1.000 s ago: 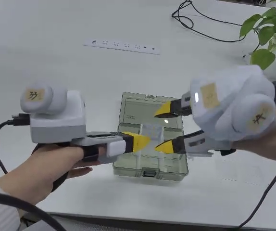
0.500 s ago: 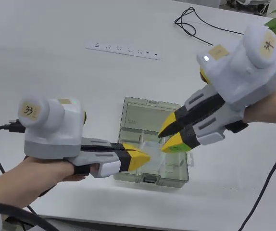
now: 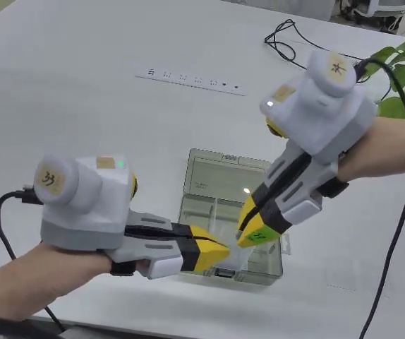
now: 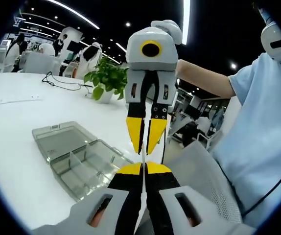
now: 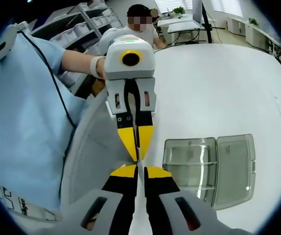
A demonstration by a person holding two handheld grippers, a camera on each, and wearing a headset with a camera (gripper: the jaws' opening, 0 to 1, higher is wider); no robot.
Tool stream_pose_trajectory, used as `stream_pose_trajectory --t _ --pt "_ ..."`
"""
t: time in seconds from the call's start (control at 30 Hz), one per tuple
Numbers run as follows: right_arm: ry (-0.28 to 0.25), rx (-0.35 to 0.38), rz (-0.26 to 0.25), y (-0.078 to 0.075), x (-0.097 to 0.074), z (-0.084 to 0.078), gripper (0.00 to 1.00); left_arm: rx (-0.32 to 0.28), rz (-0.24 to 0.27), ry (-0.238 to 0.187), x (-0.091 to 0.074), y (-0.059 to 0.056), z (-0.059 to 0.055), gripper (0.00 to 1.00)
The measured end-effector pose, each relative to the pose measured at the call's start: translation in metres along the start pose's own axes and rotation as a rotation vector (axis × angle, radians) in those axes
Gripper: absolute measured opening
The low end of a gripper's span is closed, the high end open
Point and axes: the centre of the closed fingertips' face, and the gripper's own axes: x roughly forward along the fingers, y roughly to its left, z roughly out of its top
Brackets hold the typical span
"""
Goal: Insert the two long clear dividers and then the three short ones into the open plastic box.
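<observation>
Two pairs of yellow-tipped jaws now meet tip to tip. A second ago the right gripper [image 3: 243, 234] held its jaws wide apart; they have since narrowed until they are clenched, and the gripper has tipped to a steeper downward slant. The left gripper [image 3: 216, 252] stays roughly level, its jaws pressed together as before. Between the two sets of tips runs a thin clear divider [image 4: 143, 157], seen almost edge-on and, as far as the gripper views show, pinched by both. It is held above the base of the open plastic box [image 3: 213, 176], which lies by the near edge of the white surface [image 3: 82, 106] with its lid laid flat beyond it. Thin clear partitions cross the base. Bare surface spreads to the left of the box and beyond it up to a white power strip [image 3: 192, 79]. A black cable [image 3: 294, 46] loops near the far edge, and a potted plant [image 3: 396, 106] stands at the far right. The left gripper view shows ceiling strip lights [image 4: 185, 19], people at other desks and the person's light blue shirt [image 4: 263, 122].
</observation>
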Motion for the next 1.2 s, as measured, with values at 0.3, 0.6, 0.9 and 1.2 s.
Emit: stream_pose_trajectory --t 0.3,0.6,0.9,1.2 --pt "0.016 0.002 0.029 0.003 -0.001 -0.001 0.04 0.008 -0.014 -0.008 0.002 -0.002 0.000 0.00" --pt "0.077 -0.008 0.054 0.010 0.005 -0.008 0.02 0.033 -0.036 0.026 0.006 -0.008 -0.006 0.00" --pt "0.093 -0.041 0.002 0.003 0.006 0.001 0.02 0.053 0.021 0.013 -0.003 0.002 -0.004 0.00" --pt "0.100 -0.009 -0.054 -0.010 0.011 0.005 0.02 0.121 0.110 0.062 -0.008 0.020 -0.012 0.03"
